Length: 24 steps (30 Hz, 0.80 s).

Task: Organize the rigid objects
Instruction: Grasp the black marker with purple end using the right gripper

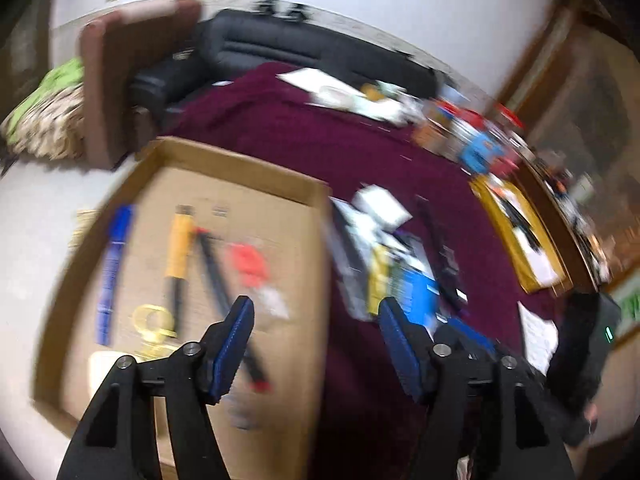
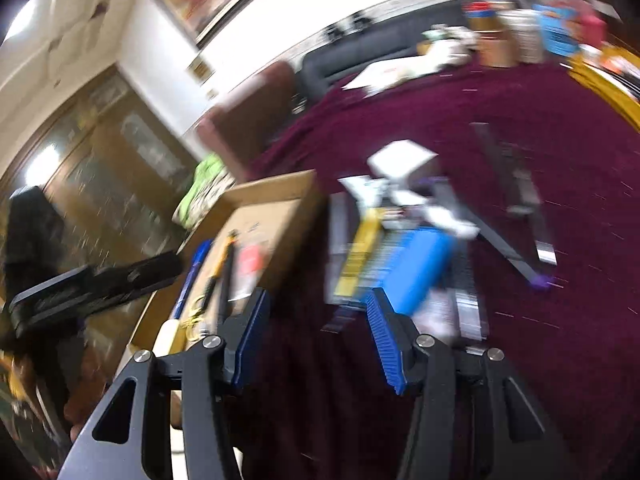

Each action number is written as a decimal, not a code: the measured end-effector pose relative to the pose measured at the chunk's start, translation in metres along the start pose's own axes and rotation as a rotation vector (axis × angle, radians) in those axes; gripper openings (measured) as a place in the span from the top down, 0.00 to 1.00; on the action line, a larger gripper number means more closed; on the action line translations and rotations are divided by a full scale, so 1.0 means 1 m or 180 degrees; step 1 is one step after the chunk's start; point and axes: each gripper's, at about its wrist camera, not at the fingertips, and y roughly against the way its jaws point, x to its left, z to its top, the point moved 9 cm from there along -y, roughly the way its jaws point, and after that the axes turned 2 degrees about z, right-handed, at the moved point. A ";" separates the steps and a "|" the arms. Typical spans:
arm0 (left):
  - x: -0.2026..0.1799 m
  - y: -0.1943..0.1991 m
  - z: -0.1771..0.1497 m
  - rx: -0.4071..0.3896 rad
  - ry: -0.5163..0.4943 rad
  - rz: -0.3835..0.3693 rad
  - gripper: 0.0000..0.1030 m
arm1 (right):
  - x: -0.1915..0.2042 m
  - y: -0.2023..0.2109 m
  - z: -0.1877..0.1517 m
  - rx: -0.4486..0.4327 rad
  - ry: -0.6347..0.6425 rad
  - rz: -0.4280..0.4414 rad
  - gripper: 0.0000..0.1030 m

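Both views are blurred. A shallow cardboard box lies at the left on a maroon cloth. Inside it are a blue marker, a yellow-handled tool, a black rod with a red tip, an orange-red item and a gold ring-shaped piece. Right of the box lies a pile with a blue box, a yellow item and a white box. My left gripper hangs open over the box's right edge, nothing between its fingers. My right gripper is open and empty before the pile's blue box.
Long black strips lie on the cloth right of the pile. A yellow tray and a row of colourful packages line the far right edge. A black sofa and a brown chair stand behind. The other gripper's black body shows at left.
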 end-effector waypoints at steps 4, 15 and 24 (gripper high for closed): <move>-0.052 -0.014 -0.022 0.0154 -0.0359 -0.0088 0.33 | -0.045 0.028 0.001 -0.0141 -0.0308 -0.0158 0.52; -0.108 -0.047 -0.062 0.0508 -0.0778 -0.0061 0.33 | -0.128 0.070 -0.003 -0.0343 -0.0798 -0.0394 0.53; -0.099 -0.060 -0.061 0.0562 -0.0717 -0.0056 0.33 | -0.141 0.056 0.006 -0.0171 -0.0739 -0.0649 0.65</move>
